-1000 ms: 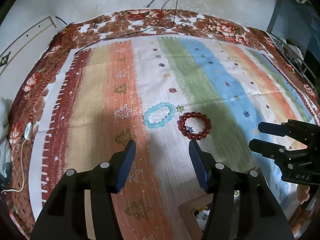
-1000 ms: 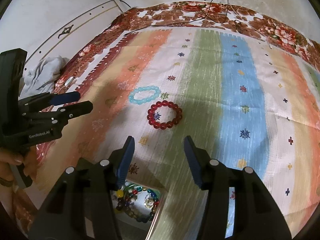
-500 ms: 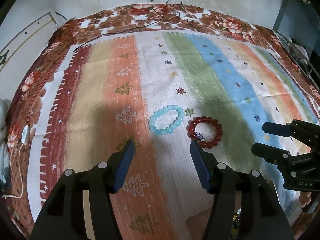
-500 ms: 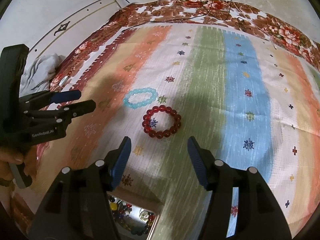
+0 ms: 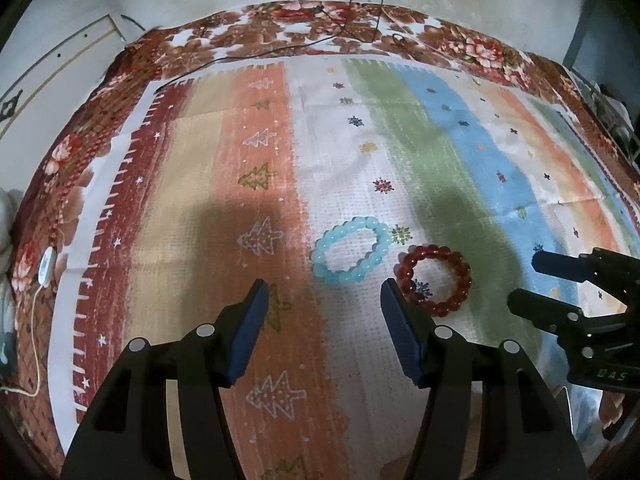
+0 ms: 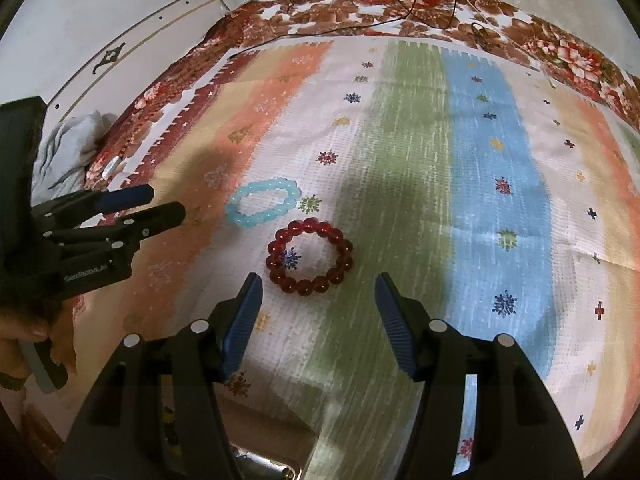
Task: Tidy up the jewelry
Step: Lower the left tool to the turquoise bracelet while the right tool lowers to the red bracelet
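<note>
The striped cloth (image 5: 344,360) is woven, matt and a little rough. The light blue bracelet (image 5: 351,249) is made of smooth, milky beads; the red bracelet (image 6: 310,261) is made of glossy, translucent beads. Matt black plastic is seen on the left gripper (image 5: 320,302), with ribbed blue pads (image 5: 248,332).

**Dim indoor light, strong fisheye warp**

Both views dim, warm-tinted, grainy. Soft dark shadows fall on the cloth (image 5: 224,216) ahead of each gripper. Heavy barrel distortion; black vignette at the corners. Centre fairly sharp, edges smeared. Slight glare on the wall (image 6: 120,20). Beads show small highlights.
</note>
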`<move>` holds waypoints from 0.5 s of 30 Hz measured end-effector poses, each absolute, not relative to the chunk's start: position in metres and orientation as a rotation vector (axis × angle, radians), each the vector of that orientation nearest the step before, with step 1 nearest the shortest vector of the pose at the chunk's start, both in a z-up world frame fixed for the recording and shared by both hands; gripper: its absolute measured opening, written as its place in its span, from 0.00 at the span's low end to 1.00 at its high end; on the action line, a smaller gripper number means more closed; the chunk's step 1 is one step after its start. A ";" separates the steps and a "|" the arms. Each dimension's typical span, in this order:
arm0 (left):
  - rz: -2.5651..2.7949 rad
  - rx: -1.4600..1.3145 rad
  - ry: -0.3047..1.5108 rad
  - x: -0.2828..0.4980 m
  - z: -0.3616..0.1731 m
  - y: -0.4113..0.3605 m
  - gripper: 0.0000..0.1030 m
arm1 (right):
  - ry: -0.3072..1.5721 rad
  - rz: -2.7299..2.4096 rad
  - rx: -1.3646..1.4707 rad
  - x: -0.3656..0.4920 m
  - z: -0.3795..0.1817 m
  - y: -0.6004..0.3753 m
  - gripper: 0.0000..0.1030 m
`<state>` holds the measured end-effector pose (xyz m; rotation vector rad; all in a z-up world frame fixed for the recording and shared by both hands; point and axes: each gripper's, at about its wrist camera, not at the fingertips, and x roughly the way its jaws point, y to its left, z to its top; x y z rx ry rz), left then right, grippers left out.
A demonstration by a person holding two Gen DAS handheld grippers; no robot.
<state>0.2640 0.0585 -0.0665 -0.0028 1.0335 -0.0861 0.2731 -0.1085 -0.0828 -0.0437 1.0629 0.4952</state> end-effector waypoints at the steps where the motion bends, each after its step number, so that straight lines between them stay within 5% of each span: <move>1: -0.090 -0.001 1.031 0.265 -0.066 0.057 0.57 | 1.067 0.496 -0.045 0.275 -0.084 -0.108 0.57; 15: -0.077 -0.009 1.053 0.286 -0.079 0.056 0.59 | 1.110 0.485 -0.066 0.296 -0.103 -0.102 0.57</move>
